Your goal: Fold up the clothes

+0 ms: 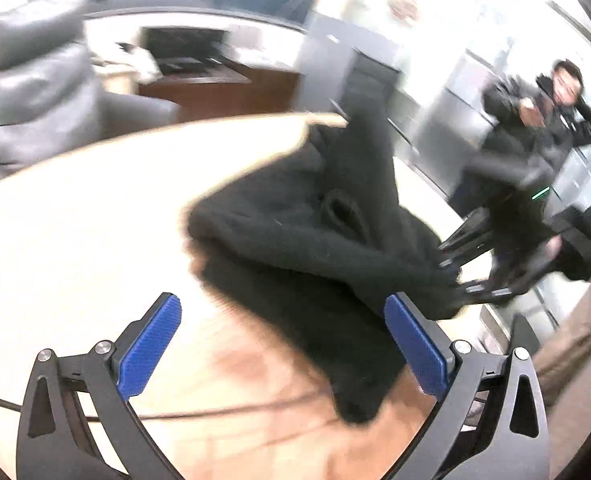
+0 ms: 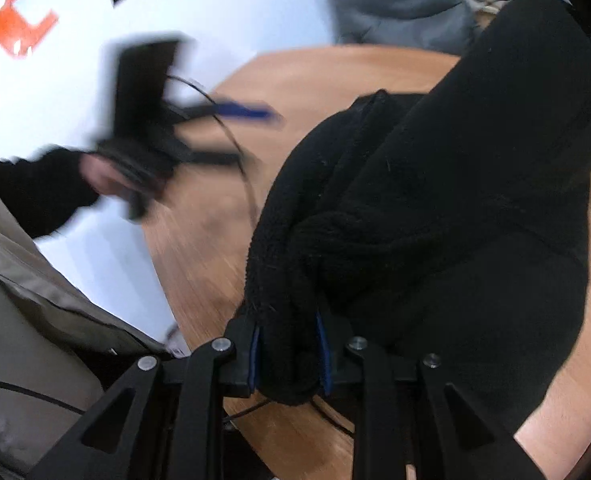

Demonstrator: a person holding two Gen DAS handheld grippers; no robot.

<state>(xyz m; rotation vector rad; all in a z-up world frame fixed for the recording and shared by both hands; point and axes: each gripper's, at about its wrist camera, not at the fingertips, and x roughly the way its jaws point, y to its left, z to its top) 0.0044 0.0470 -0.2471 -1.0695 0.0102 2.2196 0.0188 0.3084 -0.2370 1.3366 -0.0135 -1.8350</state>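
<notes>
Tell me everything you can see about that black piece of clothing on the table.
The black garment looks like thick, fuzzy fleece. It is bunched and half lifted, not flat: one part hangs in folds over the wooden table, casting a shadow, while a rolled edge is pinched between the blue-padded jaws of the right gripper. A small opening shows in it in the left view. The left gripper is open and holds none of it. What kind of garment it is cannot be told.

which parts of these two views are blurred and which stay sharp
Left wrist view: the open left claw is sharp; the black fleece garment and background smear. Right wrist view: the right claw, clamped on the garment, is crisp; the round wooden table streaks.
</notes>
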